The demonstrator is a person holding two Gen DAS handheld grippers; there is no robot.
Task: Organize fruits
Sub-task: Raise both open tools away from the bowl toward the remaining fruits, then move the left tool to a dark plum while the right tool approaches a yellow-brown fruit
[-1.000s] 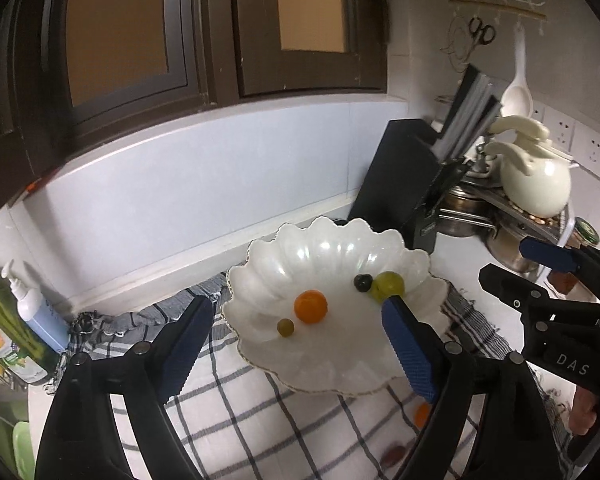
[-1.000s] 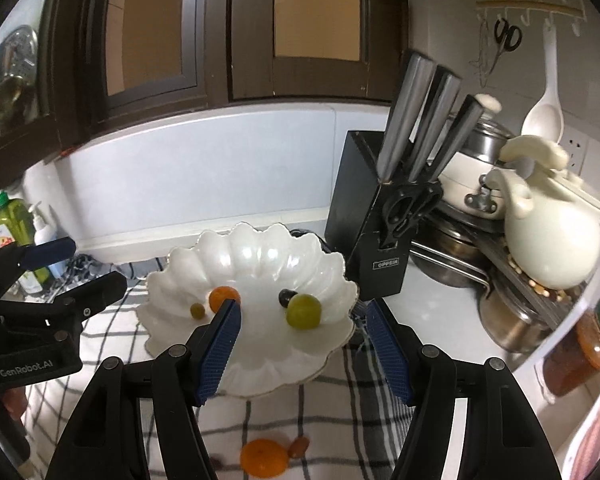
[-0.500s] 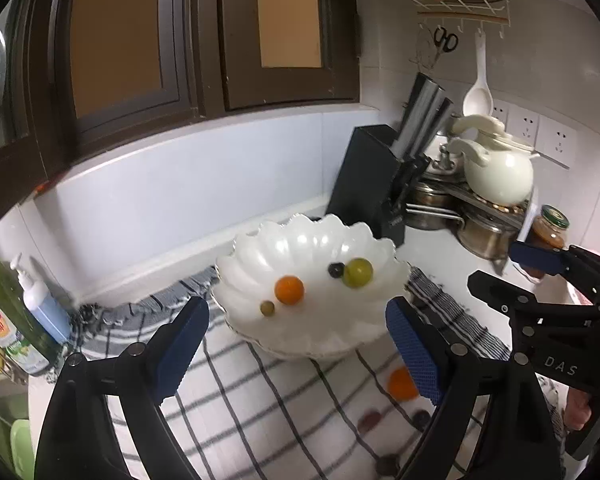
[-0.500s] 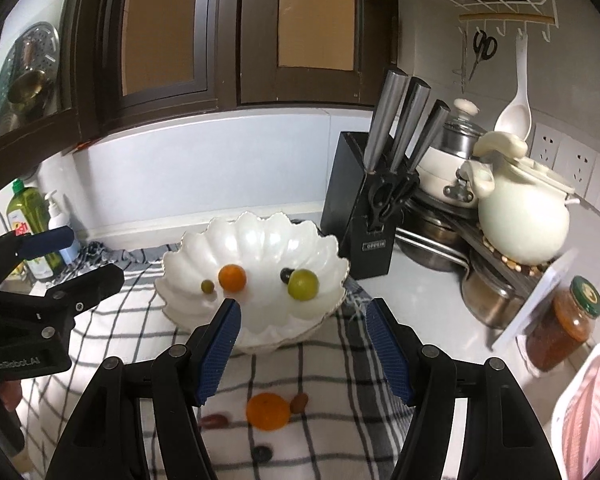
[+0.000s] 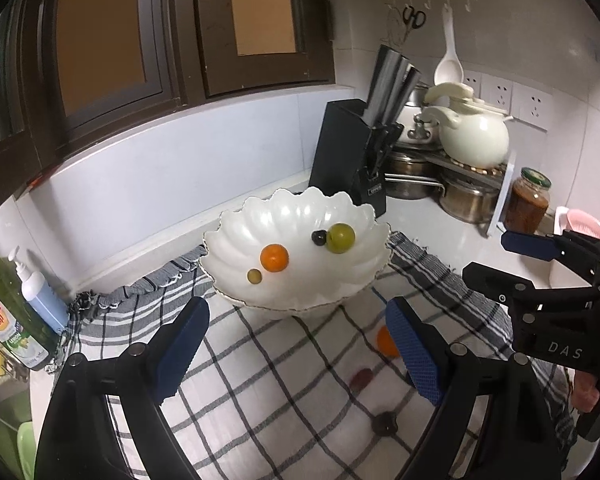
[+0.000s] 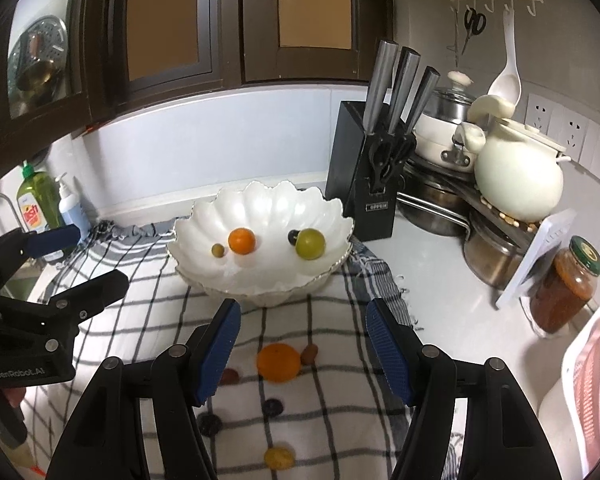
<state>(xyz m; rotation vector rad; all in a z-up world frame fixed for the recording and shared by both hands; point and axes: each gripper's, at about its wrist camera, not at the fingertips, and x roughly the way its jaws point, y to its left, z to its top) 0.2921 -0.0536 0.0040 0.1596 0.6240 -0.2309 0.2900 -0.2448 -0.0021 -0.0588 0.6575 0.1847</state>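
The white scalloped bowl is sitting at the centre of the right wrist view on a checked cloth, holding a small orange, a green fruit, a dark berry half hidden behind it, and a little olive-coloured fruit. Below the bowl, loose fruit is lying on the cloth: a bigger orange touching a brownish piece, a reddish piece partly hidden by a finger, two dark pieces too blurred to name, and a yellowish one near the bottom edge.

The right gripper is hanging released and empty, its blue pads standing either side of the bigger orange without touching it, the bowl just beyond the tips. In the left wrist view that orange is half covered by the right-hand pad. The left gripper is gaping wide with nothing between its pads, the bowl lying just above them in frame. Both gripper bodies are being cut off by the bottom edge.
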